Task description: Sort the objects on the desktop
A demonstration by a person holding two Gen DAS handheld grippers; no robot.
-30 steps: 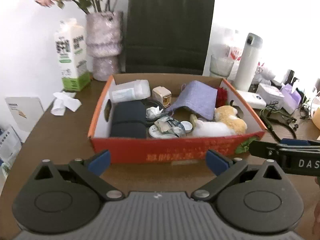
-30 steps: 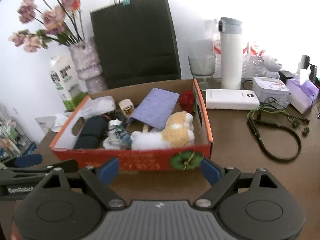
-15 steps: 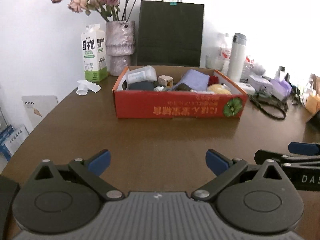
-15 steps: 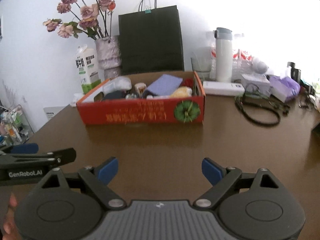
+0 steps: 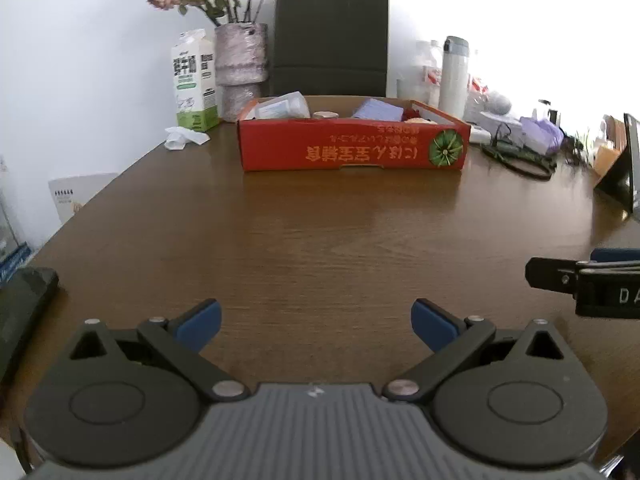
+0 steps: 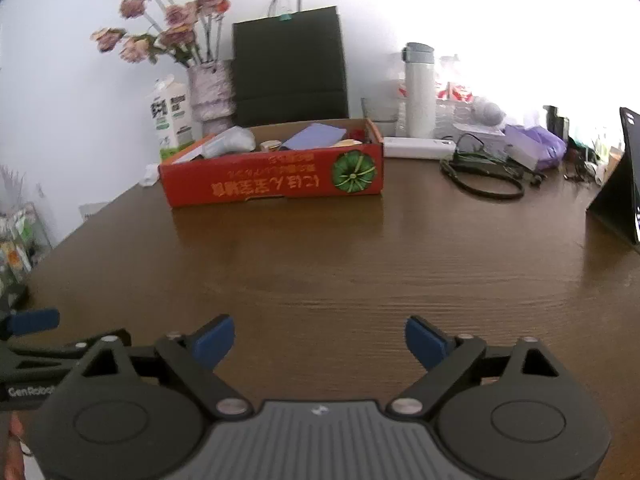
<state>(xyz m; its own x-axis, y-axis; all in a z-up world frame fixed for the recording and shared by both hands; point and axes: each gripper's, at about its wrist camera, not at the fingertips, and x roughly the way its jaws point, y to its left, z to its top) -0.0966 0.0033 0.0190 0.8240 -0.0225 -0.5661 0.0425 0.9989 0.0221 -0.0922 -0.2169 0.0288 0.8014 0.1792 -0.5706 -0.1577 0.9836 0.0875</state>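
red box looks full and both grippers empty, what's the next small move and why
Probably rest both: the left gripper is open and the right gripper is opening, both empty over bare table, and the red box holds the sorted items.

A dark brown wooden table [image 5: 320,232] with a rounded near-left edge stretches ahead of the grippers to a plain white wall [image 5: 80,40] at the far side, where strong daylight from the upper right washes everything out.
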